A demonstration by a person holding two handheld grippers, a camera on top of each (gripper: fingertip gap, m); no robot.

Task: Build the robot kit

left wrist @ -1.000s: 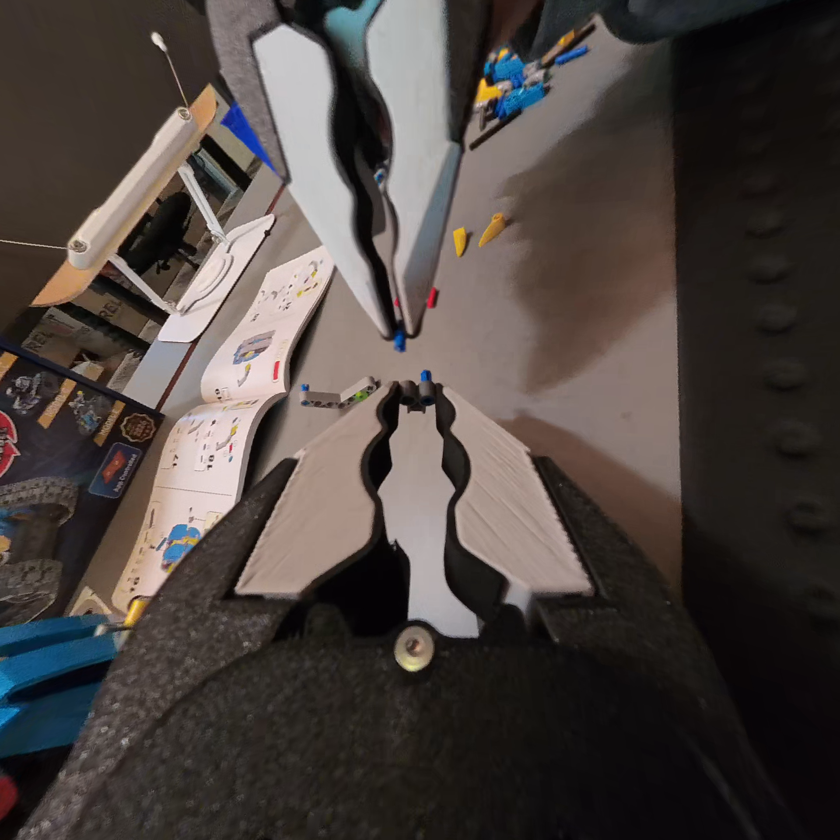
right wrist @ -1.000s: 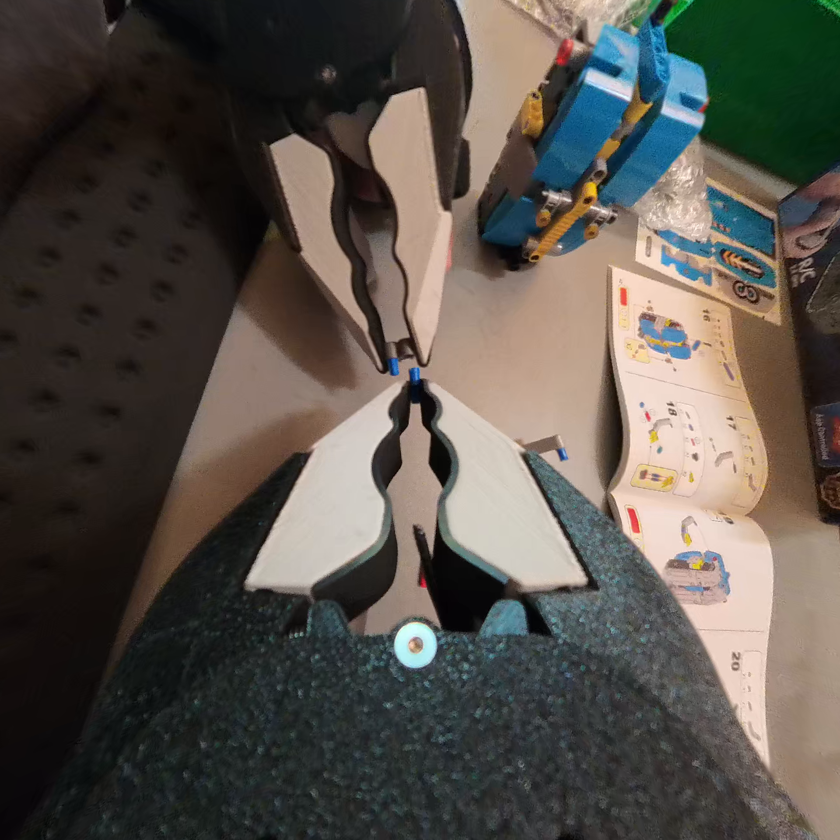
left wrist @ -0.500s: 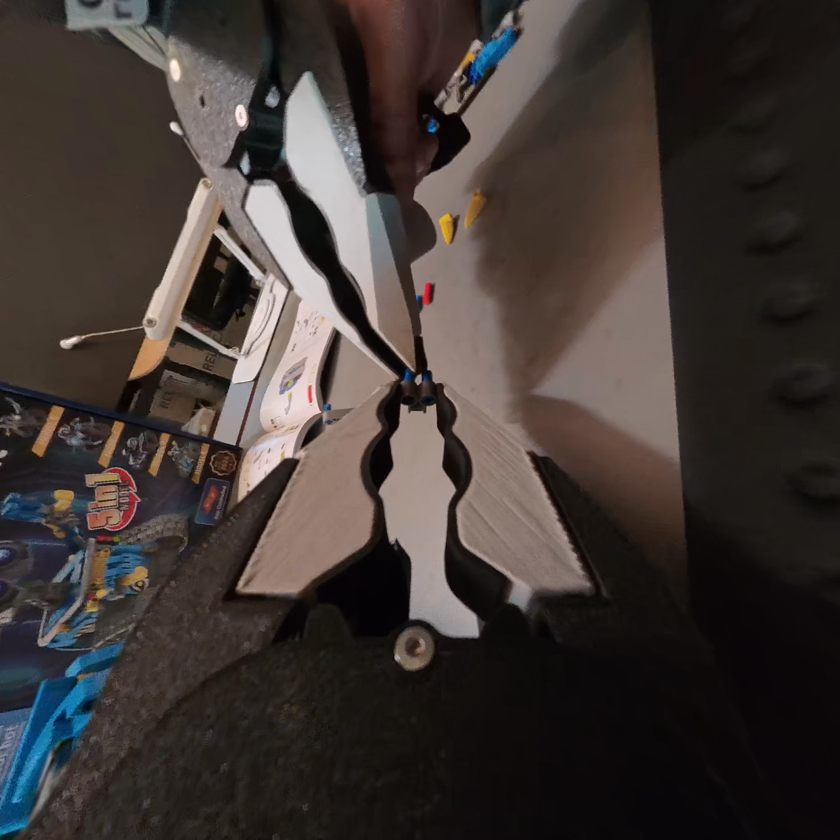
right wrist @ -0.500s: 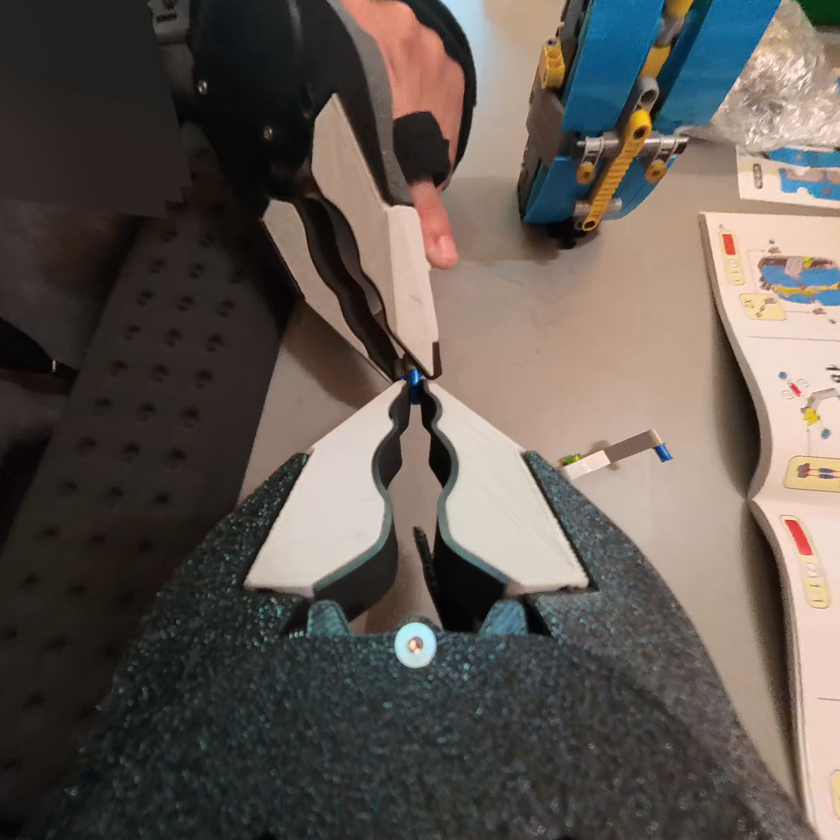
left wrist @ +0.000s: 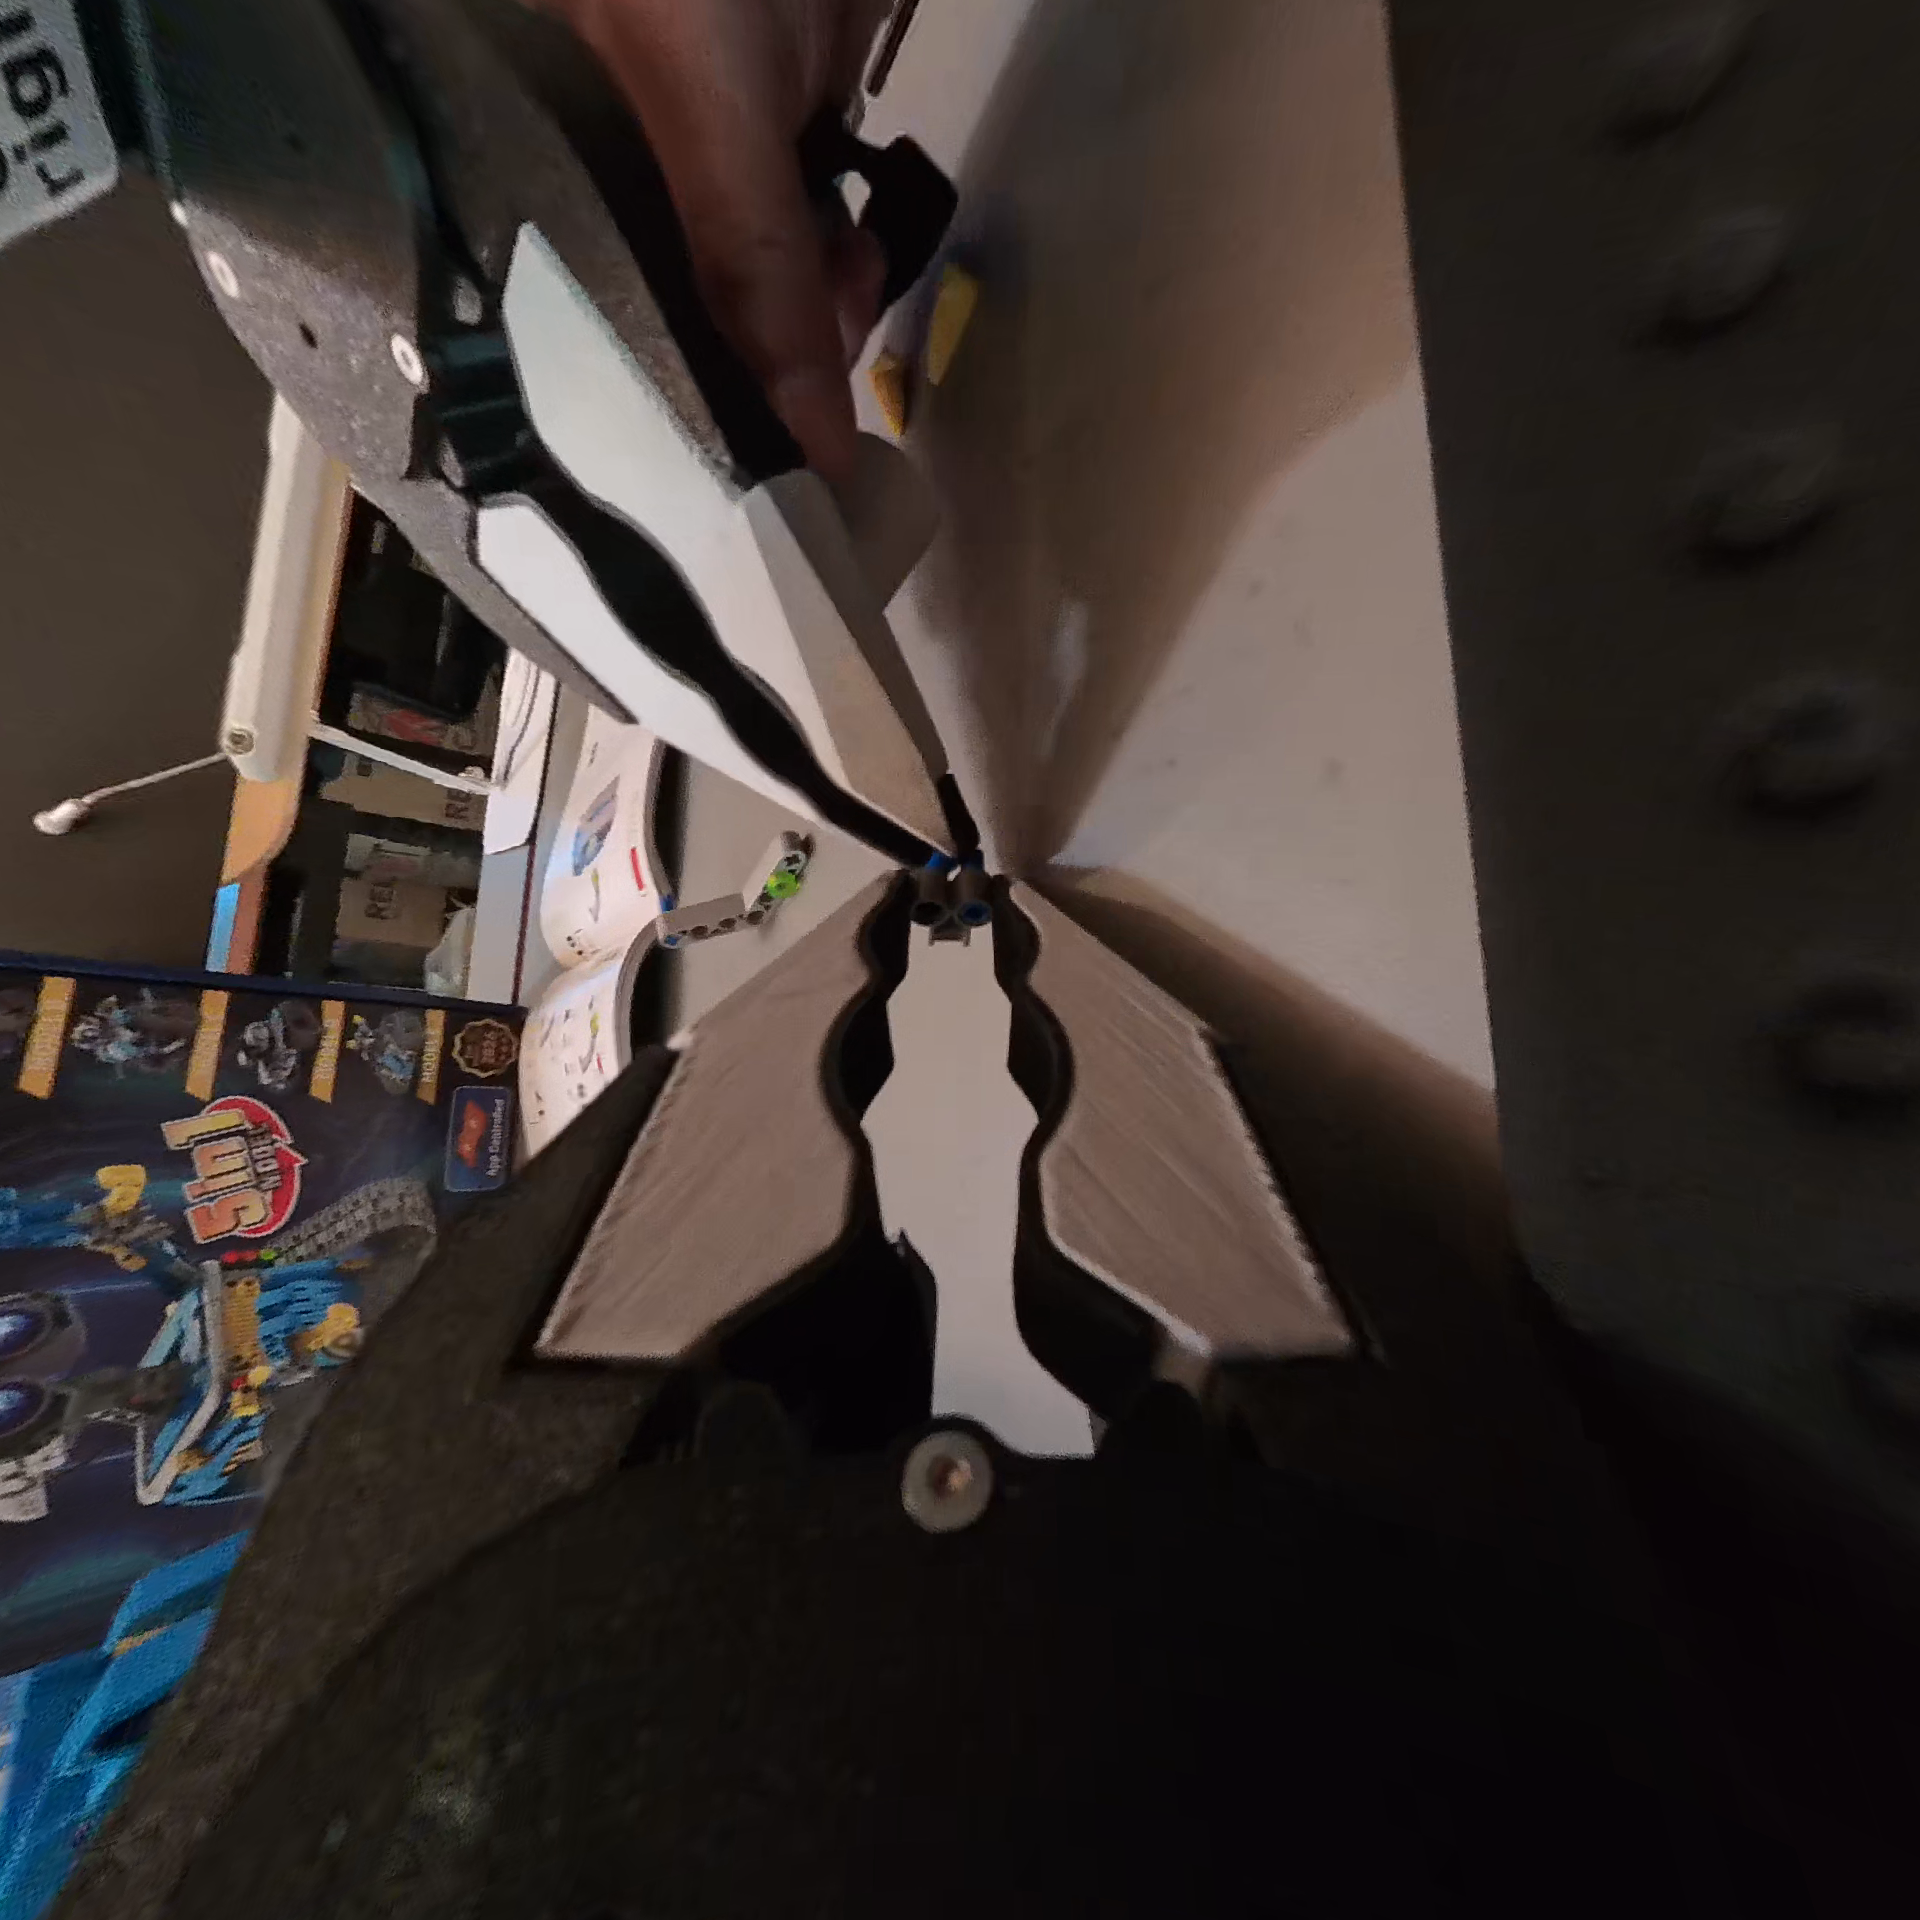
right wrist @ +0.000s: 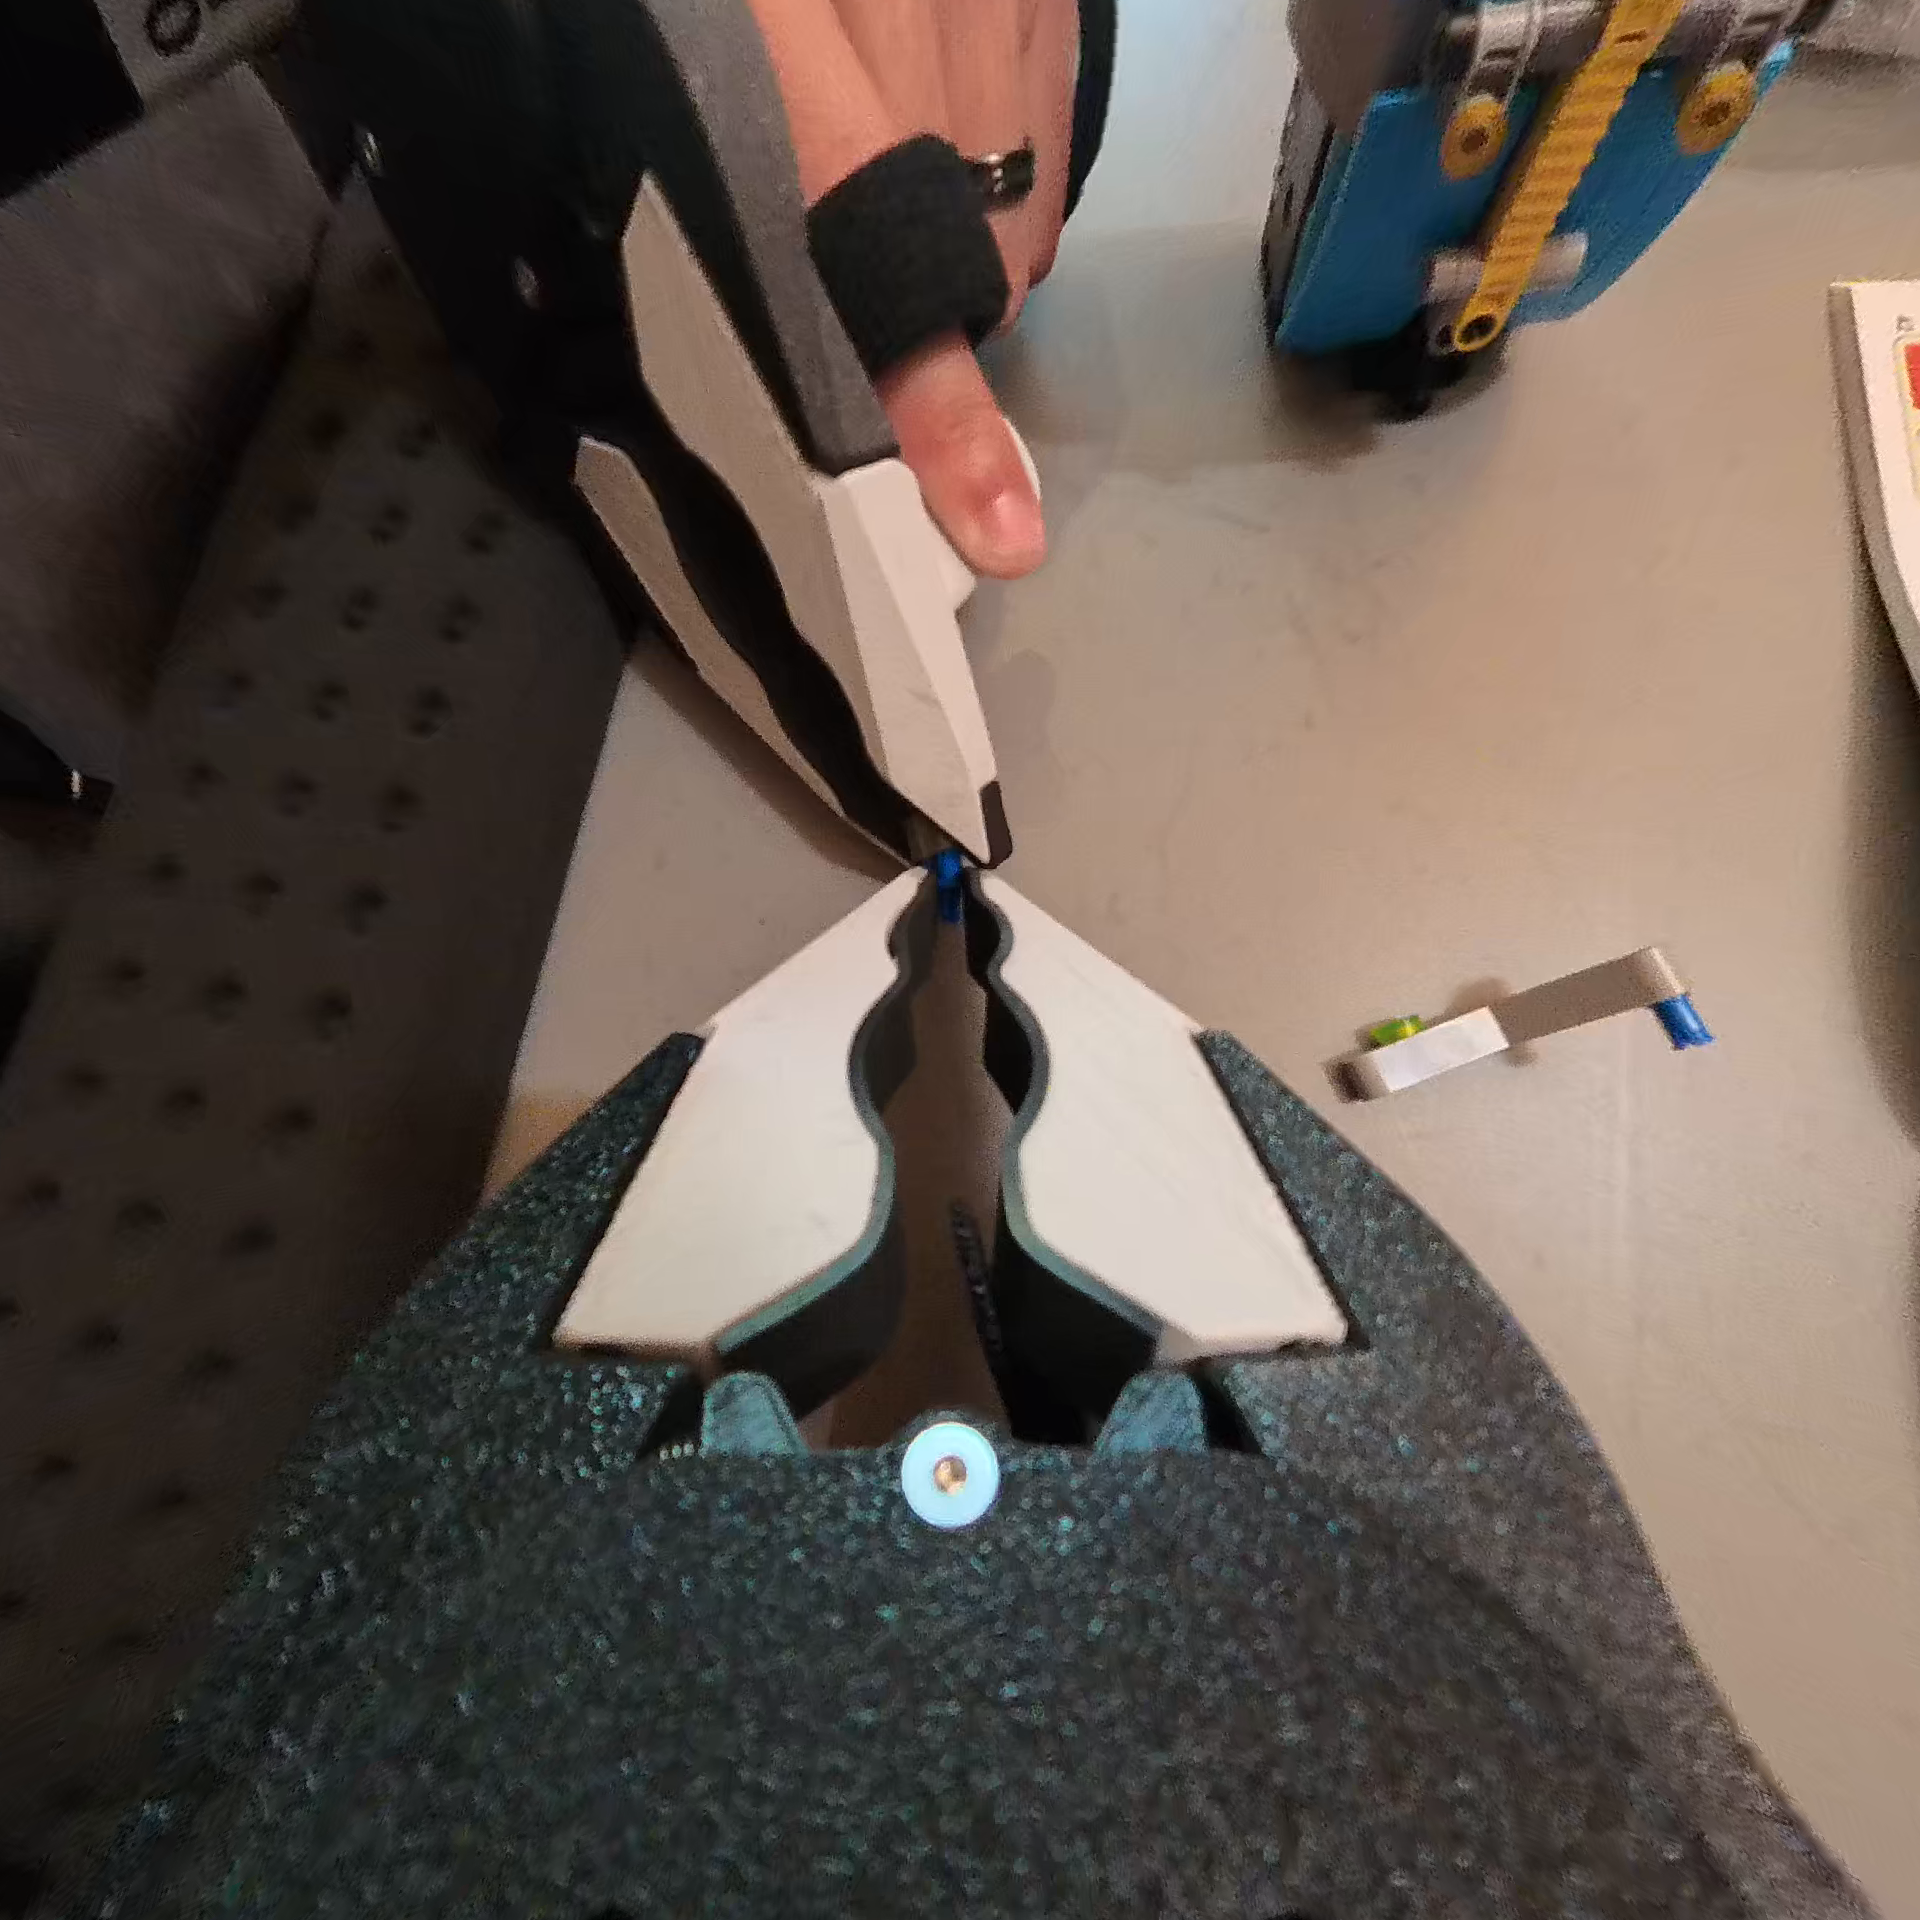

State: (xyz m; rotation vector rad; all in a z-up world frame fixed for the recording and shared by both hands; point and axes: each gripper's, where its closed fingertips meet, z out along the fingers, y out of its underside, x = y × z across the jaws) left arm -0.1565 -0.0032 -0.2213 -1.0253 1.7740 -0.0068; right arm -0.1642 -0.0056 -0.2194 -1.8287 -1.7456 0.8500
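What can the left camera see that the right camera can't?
Only the left wrist view shows the dark toy box and yellow pieces. Only the right wrist view shows the blue and yellow model. Both show the grippers meeting tip to tip, the left gripper pinching a grey connector, the right gripper pinching a blue pin, plus the grey beam.

Two speckled black foam-bodied grippers, left gripper (left wrist: 951, 902) and right gripper (right wrist: 948, 891), each with pale grey wavy-edged fingers (right wrist: 790, 1143), a central screw (right wrist: 948, 1473); a black finger strap (right wrist: 904, 260).

Right gripper (right wrist: 948, 883) pinching a blue peg (right wrist: 948, 896), left gripper (right wrist: 951, 844) tip touching it, grey beam (right wrist: 1507, 1023) on table (right wrist: 1351, 675) to the peg's right
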